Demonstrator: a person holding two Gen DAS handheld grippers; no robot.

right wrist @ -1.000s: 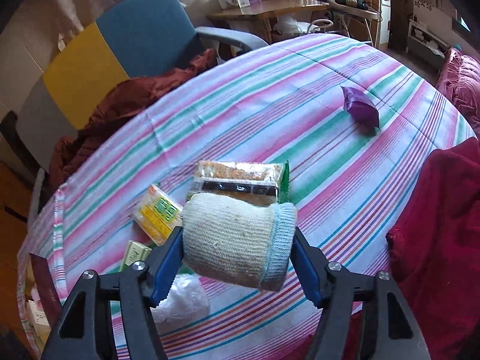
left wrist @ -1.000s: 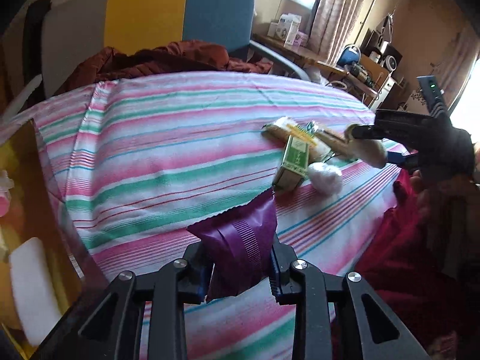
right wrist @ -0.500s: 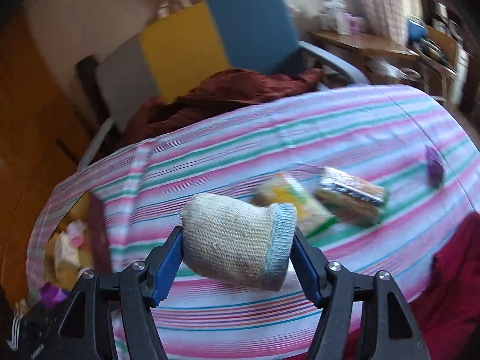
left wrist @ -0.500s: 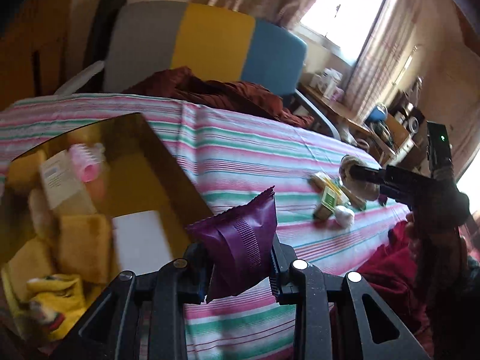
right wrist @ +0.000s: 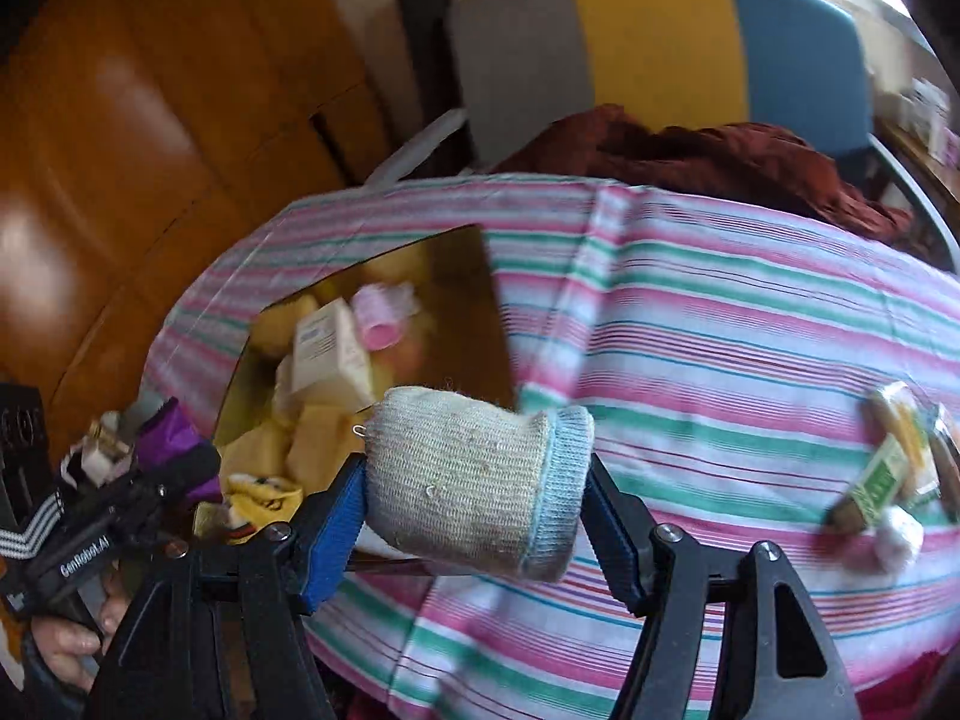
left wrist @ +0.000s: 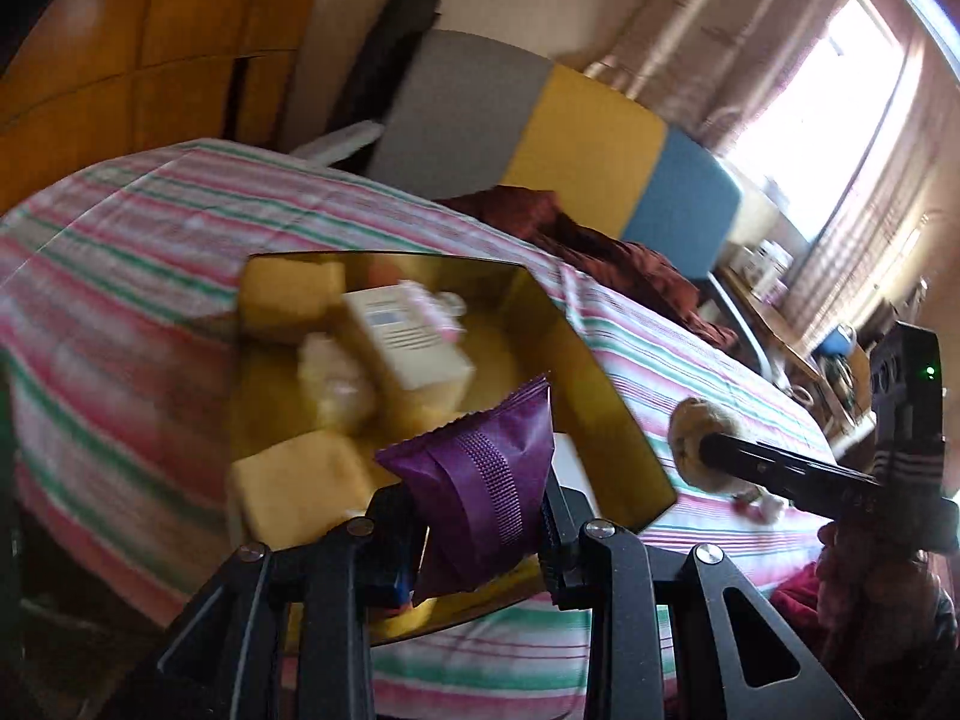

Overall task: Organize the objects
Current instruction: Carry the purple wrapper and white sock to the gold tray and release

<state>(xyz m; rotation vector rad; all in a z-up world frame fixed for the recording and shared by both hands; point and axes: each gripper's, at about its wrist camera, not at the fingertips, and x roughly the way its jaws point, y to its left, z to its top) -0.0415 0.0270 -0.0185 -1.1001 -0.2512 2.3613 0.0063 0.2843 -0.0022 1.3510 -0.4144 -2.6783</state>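
Note:
My left gripper [left wrist: 480, 516] is shut on a purple foil packet [left wrist: 480, 480] and holds it over the near edge of a gold box [left wrist: 600, 420]. The box holds yellow sponges, a white carton [left wrist: 408, 342] and a pink roll. My right gripper [right wrist: 474, 498] is shut on a rolled beige sock with a blue cuff [right wrist: 474, 480], above the striped tablecloth just right of the gold box [right wrist: 486, 312]. The right gripper also shows in the left wrist view [left wrist: 720, 456], and the left gripper with its purple packet [right wrist: 168, 438] in the right wrist view.
A round table with a pink, green and white striped cloth [right wrist: 720, 330]. A green and yellow small box [right wrist: 876, 480], a snack pack and a white ball [right wrist: 894, 546] lie at the right. A grey, yellow and blue chair [right wrist: 660, 48] with dark red cloth stands behind. Wooden cabinet left.
Both grippers have swung left from the loose items toward the gold box, each still holding its object. The left gripper's packet is now over the box's near edge.

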